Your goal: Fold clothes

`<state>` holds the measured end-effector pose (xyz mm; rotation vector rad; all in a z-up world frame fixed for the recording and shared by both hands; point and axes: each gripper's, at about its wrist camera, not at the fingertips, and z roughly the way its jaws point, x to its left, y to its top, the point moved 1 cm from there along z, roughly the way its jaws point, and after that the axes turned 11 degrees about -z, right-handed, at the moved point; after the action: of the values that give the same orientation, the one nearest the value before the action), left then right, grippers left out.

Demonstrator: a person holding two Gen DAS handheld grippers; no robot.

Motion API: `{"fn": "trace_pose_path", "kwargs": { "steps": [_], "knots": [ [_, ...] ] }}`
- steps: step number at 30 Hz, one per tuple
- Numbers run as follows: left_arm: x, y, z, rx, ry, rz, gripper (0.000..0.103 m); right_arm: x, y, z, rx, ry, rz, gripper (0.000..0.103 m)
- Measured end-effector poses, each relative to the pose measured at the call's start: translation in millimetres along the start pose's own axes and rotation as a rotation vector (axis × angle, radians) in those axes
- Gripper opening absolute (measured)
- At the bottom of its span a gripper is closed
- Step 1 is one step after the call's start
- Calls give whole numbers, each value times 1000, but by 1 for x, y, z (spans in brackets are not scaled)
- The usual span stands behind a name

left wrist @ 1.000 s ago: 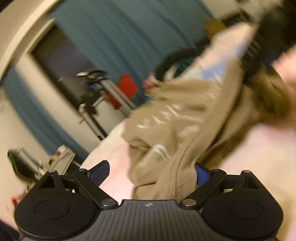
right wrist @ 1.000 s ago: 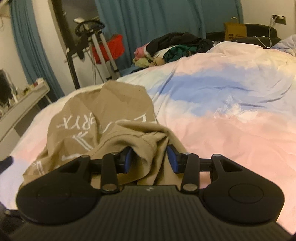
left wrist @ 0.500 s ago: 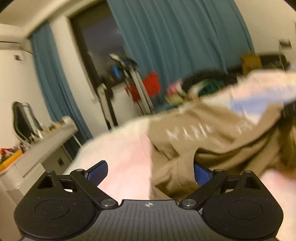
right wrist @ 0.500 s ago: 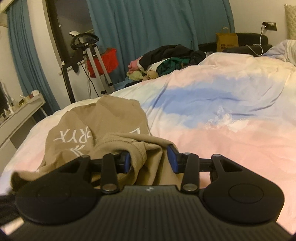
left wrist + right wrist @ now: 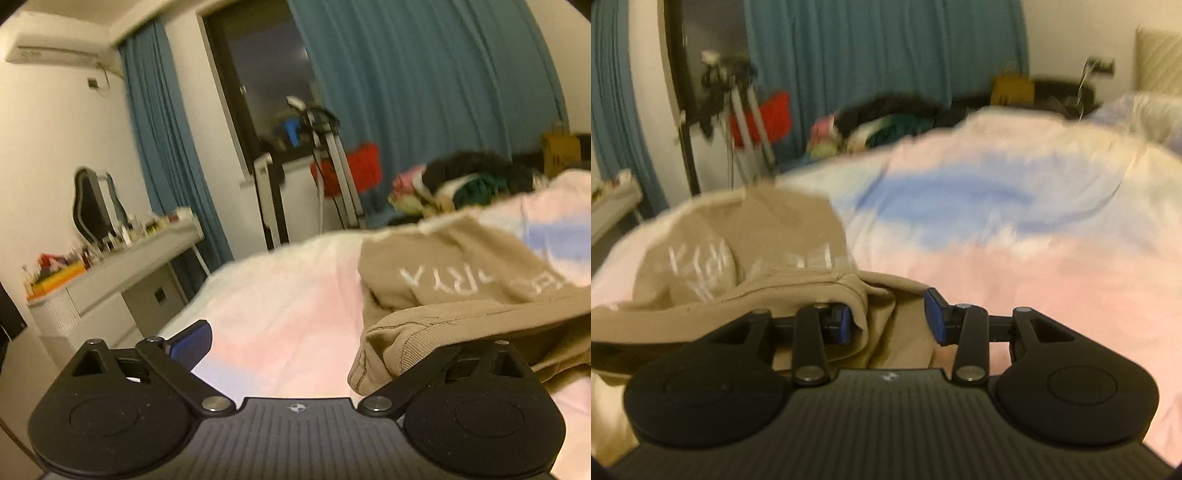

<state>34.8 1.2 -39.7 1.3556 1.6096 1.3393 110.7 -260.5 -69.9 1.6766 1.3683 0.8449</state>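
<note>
L gripper point(image 5: 295, 354): jaws wide open, tan sweatshirt point(image 5: 461, 295) hem draped over its right finger, nothing pinched. Sweatshirt lies on bed point(image 5: 280, 306) near the front edge. R gripper point(image 5: 888, 323): jaws apart, fabric bunched loosely between.

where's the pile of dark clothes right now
The pile of dark clothes lies at the far edge of the bed, upper right in the left wrist view, before the blue curtain and beyond the tan shirt.
</note>
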Motion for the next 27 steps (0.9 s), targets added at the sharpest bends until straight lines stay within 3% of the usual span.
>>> {"fn": "trace_pose_path", "kwargs": {
  "steps": [3,5,6,8,17,27],
  "knots": [
    [14,18,-8,-44,12,-74,101,1,20,-33,-151,-51,-5,49],
    [30,38,-12,-63,20,-155,101,2,37,-57,-272,-81,-19,70],
    [39,51,-16,-79,20,-197,101,3,48,-69,-324,-72,-27,73],
    [54,78,-27,-147,23,-237,101,7,71,-88,-398,-58,-52,72],
    [91,220,-74,-366,-18,-279,102,-5,198,-163,-486,50,45,72],
    [146,387,-168,-553,-136,-359,103,-12,330,-306,-711,121,42,73]
  ]
}}
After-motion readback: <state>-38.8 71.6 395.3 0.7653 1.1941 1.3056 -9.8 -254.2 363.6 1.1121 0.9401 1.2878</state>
